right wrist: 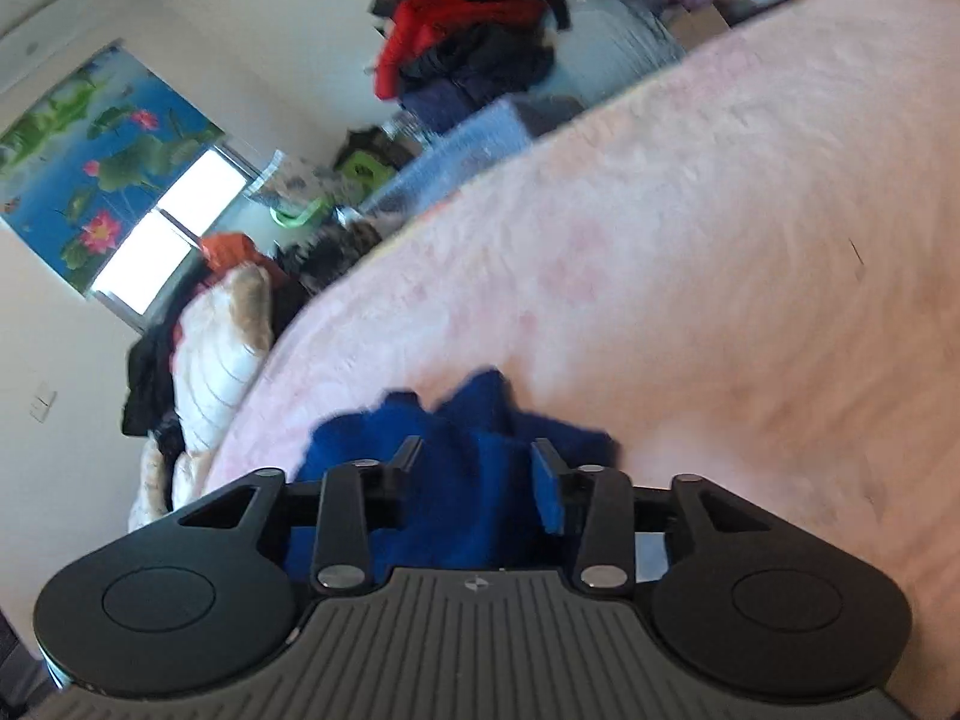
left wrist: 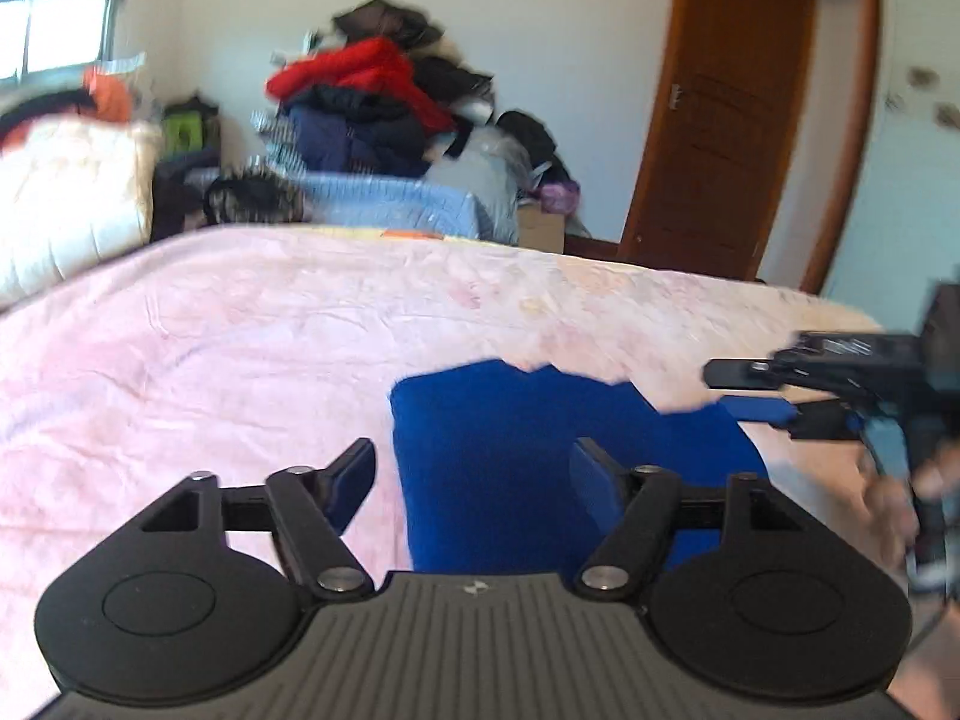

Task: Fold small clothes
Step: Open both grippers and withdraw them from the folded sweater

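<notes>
Blue garment (left wrist: 510, 468) lying on the pink bedspread (left wrist: 210, 330), near edge of the bed, bunched rather than flat; far edge ragged and rumpled in both views. Looks partly folded, but how many layers cannot be told.

Left claw (left wrist: 474, 480) released, jaws wide apart, nothing between the pads. Hovering above the garment's left half: left finger (left wrist: 351, 483) over bare bedspread just off the cloth's left edge, right finger over the blue. Garment straight ahead and below this claw.

Right claw (right wrist: 477, 483) also released, jaws about half apart, no pad pressing on cloth. Blue fabric fills the gap behind the fingers and reaches just beyond their tips, so cloth directly ahead and under. In the left wrist view, right claw (left wrist: 750, 390) coming in from the right, tips at the garment's right far corner, apart from the left claw.

Garment's long axis roughly across, left to right, between the two claws; blur makes this uncertain.

Judged: right claw nearer to cloth, at the right corner; left one sits over the left edge. Next grasp likely needs each claw dropped onto its own side.
</notes>
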{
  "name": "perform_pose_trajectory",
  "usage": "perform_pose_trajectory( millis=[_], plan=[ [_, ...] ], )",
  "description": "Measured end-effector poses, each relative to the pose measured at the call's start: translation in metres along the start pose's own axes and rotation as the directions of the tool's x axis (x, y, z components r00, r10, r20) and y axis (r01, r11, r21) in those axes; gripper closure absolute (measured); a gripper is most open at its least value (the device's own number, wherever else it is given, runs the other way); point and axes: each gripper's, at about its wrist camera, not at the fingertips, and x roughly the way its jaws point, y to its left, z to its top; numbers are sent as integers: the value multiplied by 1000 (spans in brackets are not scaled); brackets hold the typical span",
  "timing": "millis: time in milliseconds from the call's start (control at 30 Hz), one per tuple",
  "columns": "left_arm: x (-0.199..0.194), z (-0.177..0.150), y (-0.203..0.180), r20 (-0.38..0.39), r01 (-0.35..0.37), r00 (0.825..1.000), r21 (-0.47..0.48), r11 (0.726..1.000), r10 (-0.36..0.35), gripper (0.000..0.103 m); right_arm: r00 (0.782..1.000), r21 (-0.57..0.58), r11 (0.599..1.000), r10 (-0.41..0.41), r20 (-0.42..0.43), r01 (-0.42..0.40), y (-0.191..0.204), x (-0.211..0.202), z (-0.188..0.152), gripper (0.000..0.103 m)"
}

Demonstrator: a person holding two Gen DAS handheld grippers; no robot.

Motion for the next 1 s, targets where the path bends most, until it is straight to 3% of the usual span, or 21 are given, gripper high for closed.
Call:
perform_pose_trajectory(
  millis=[33,133,200,233,267,300,333,367,433,500,567,600,667,700,767,833,900,933,1000],
  plan=[
    [25,13,6,-69,20,997,-35,999,-22,26,1000,-38,999,24,-5,-24,11,4,5,40],
    [90,30,26,-242,-20,970,-164,986,-21,28,995,-245,969,-59,-85,37,47,37,14,37],
    [117,33,39,-292,-44,956,-246,968,-30,43,987,-353,933,-114,-112,68,61,60,15,38],
    [123,35,42,-287,-48,958,-262,964,-31,49,983,-398,914,-136,-121,77,65,70,14,42],
    [126,37,42,-279,-47,960,-259,965,-28,77,979,-421,903,-153,-135,83,67,79,13,46],
    [131,38,43,-291,-33,956,-258,966,-46,88,973,-432,899,-163,-166,77,66,88,11,72],
    [133,39,43,-292,-30,955,-261,965,-49,90,964,-412,910,-150,-218,49,62,96,9,89],
    [132,40,40,-285,-32,958,-231,972,-36,92,961,-391,920,-138,-238,35,60,98,7,89],
    [122,43,29,-228,-39,974,-147,988,5,92,969,-388,921,-120,-214,28,58,93,7,89],
    [112,42,23,-165,-20,986,-113,993,1,92,981,-310,951,-71,-183,11,47,83,12,90],
    [133,35,21,-236,-79,970,-78,994,58,91,977,-229,973,-64,-204,16,26,88,8,90],
    [133,32,19,-208,-81,976,-71,994,64,90,981,-218,976,-52,-186,11,22,88,3,85],
    [129,33,12,-198,-96,976,-19,995,90,88,983,-200,980,-45,-176,9,23,85,2,84],
    [125,34,11,-194,-93,977,-5,996,90,87,982,-191,982,-46,-185,10,25,83,3,74],
    [110,38,11,-157,-132,979,19,991,133,71,983,-179,984,-53,-178,20,30,74,8,64],
    [87,40,7,-45,-204,978,39,978,206,58,992,-184,983,-38,-122,15,38,57,12,62],
    [65,35,-6,83,-209,976,91,974,202,45,993,-252,967,-7,-115,-23,55,47,9,62],
    [61,30,-15,94,-180,981,128,975,169,43,991,-277,960,3,-135,-41,63,46,5,61],
    [69,18,-30,-4,-95,995,194,977,97,42,981,-332,941,-5,-195,-61,72,53,-7,55]
  ],
)
